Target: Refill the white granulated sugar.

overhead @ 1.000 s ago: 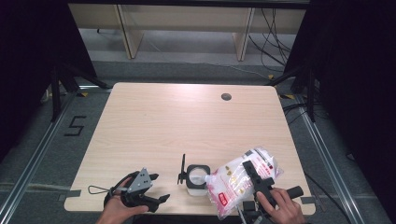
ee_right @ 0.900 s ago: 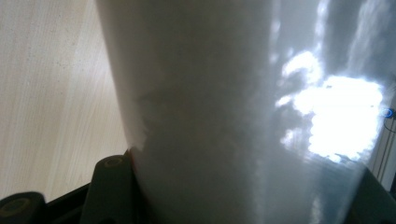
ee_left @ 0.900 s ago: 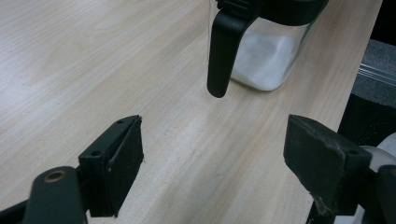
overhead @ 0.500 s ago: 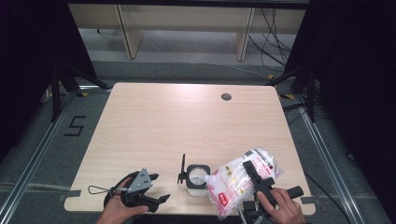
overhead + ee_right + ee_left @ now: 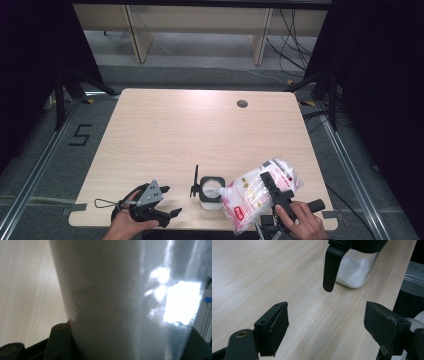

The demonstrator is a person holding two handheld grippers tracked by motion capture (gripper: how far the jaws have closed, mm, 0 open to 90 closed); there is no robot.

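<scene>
Wood-grain table carries everything in the high view, and both hand-held grippers work along its near edge. Farthest left sits the left hand-held gripper, held in the person's left hand, with its grey three-cornered plate on top and a thin cable loop trailing out to its left. Its jaws stand wide apart with nothing between them; in the left gripper view they frame bare table.

Just ahead of those jaws, to their right in the high view, stands a clear square jar with a black rim and a black handle hanging down on the side facing the left hand-held gripper. In the left gripper view the jar is partly filled with white powder, and the handle hangs free of the table, apart from both jaws.

Right of the jar, touching or nearly touching it, comes a plastic bag with red print, tilted so that its lower end points toward the jar's mouth. The right hand-held gripper is clamped across the bag's middle, gripped from behind by the person's right hand at the table's near right corner. In the right gripper view the bag stands pressed between the two jaws, translucent white, with table to its left.
</scene>
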